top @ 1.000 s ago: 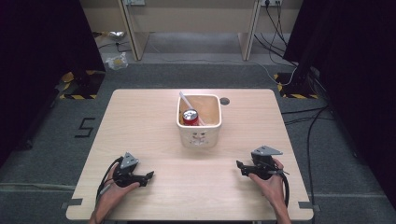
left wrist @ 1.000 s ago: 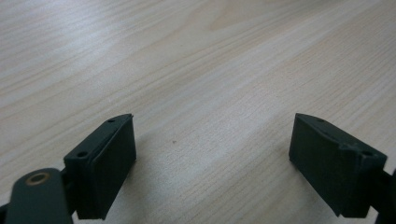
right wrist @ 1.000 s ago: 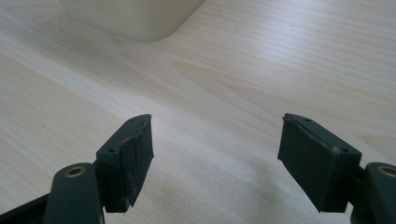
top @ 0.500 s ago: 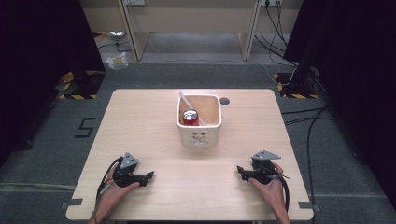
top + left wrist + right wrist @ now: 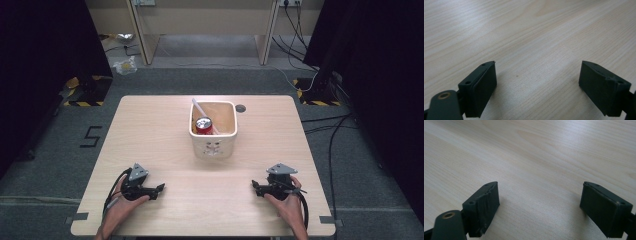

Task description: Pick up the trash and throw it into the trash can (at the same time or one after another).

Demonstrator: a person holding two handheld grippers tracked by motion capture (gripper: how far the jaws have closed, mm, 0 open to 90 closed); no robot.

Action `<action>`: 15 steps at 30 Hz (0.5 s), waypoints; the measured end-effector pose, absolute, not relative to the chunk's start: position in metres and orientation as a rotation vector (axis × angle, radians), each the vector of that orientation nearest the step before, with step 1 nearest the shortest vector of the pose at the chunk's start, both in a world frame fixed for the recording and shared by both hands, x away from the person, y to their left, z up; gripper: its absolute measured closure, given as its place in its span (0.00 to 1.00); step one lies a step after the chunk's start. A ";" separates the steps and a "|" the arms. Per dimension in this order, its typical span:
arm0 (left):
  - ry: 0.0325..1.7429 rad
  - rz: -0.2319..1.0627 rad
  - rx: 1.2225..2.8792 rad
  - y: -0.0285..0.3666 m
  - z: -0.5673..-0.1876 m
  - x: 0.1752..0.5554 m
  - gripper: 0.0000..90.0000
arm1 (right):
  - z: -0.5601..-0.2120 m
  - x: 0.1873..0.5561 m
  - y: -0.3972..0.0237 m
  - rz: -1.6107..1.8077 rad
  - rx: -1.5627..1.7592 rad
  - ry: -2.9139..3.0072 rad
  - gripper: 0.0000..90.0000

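Note:
A white square tub (image 5: 214, 142) stands at the middle of the wooden table (image 5: 150, 130). Inside it are a red drink can (image 5: 203, 125) and a white stick-like utensil (image 5: 199, 108) leaning on the rim. My left gripper (image 5: 160, 188) rests near the front left, pointing right, open over bare wood (image 5: 537, 65). My right gripper (image 5: 255, 187) rests near the front right, pointing left. Its jaws have just been opening and stand wide apart with nothing between them (image 5: 540, 184).
A dark round hole (image 5: 241, 107) sits in the tabletop behind the tub's right corner. Cables (image 5: 320, 127) trail over the floor to the right. Desk legs (image 5: 140, 35) stand beyond the far edge.
The right hand has drifted slightly toward the near edge of the table. The left hand, the tub and its contents have stayed put.

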State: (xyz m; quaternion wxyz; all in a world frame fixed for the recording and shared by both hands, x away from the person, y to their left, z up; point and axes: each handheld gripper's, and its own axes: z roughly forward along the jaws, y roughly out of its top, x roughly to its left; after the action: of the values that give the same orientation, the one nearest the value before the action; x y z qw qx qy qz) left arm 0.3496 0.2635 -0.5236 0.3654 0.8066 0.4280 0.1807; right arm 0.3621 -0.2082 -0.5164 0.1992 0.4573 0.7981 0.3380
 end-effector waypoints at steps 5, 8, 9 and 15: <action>1.101 0.465 2.074 0.264 -0.524 0.350 0.15 | -0.516 0.362 -0.208 0.943 1.281 2.230 0.17; 1.101 0.465 2.074 0.264 -0.524 0.350 0.15 | -0.516 0.362 -0.208 0.942 1.284 2.227 0.17; 1.100 0.465 2.074 0.264 -0.524 0.350 0.15 | -0.516 0.362 -0.208 0.942 1.284 2.227 0.17; 1.101 0.465 2.074 0.264 -0.524 0.350 0.15 | -0.516 0.360 -0.208 0.940 1.286 2.225 0.17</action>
State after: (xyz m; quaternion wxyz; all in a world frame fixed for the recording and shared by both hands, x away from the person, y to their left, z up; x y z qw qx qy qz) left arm 0.3495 0.2635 -0.5237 0.3655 0.8065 0.4281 0.1807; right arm 0.3605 -0.2082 -0.5163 0.2011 0.4603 0.7966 0.3364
